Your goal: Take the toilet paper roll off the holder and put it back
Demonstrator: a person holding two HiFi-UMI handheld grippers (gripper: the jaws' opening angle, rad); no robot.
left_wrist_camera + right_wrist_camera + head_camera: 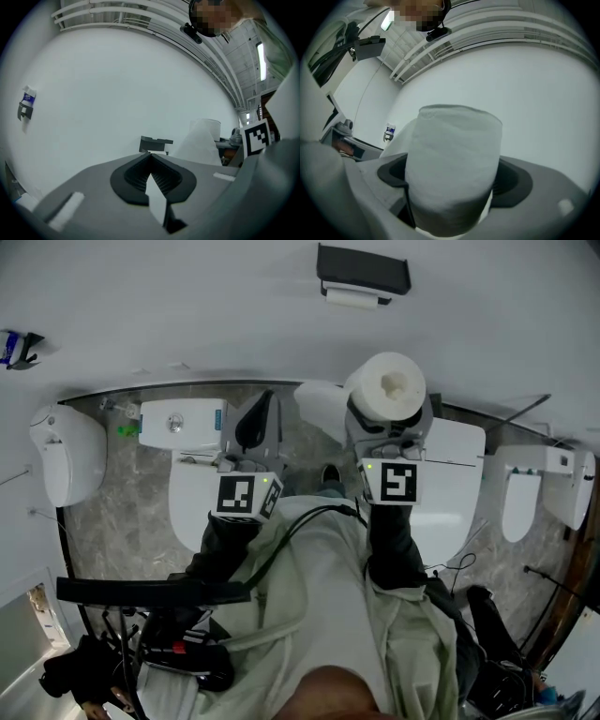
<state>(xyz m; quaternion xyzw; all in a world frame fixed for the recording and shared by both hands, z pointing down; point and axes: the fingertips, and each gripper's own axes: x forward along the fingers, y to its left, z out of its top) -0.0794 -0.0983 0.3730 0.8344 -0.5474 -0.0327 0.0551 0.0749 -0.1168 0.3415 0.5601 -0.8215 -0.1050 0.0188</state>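
White wall with the black holder (363,273) mounted high and a toilet (190,507) below. Right gripper (388,418) is clamped on the toilet paper roll (386,385), off the holder and well below it. Left gripper (254,425) has its jaws together with nothing between them.

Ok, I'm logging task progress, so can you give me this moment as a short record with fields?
roll: toilet paper roll, off the holder, core end towards the head view
holder: holder, black, on the wall beyond the roll, roll not on it
right gripper: shut on the roll
left gripper: shut, empty
step left: put the roll back
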